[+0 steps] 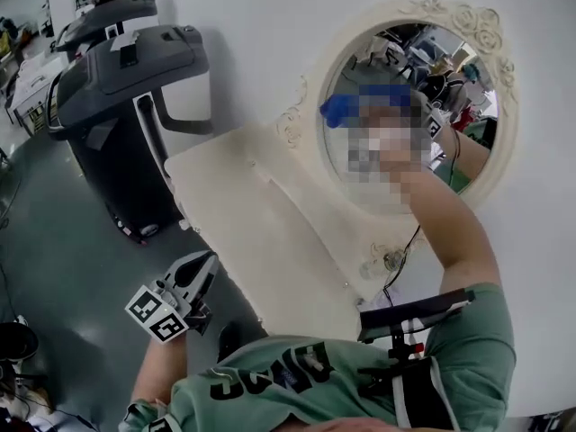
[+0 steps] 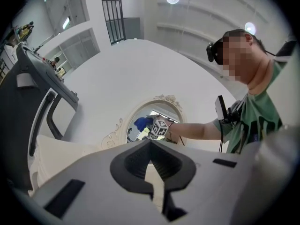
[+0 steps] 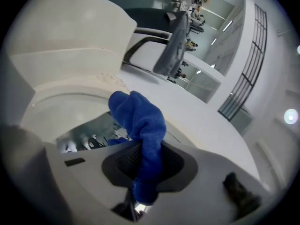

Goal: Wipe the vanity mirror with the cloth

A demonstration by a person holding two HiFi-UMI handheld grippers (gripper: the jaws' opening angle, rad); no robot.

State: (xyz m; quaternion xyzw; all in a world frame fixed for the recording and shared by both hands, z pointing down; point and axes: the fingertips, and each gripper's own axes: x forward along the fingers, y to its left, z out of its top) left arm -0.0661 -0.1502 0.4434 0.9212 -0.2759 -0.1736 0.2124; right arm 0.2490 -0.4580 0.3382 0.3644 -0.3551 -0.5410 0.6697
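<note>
Right gripper view shows the right gripper (image 3: pixel 145 165) with its jaws clamped on a bunched blue cloth (image 3: pixel 140 121), held up at the oval vanity mirror (image 3: pixel 84 132) in the lower left of the frame. Head view places the cloth at the left edge of the glass, upper centre. The left gripper (image 1: pixel 200 268) hangs at lower left beside the cream vanity top (image 1: pixel 270 232), jaws drawn together on nothing, and a dark treadmill (image 1: pixel 126 70) stands at upper left.
</note>
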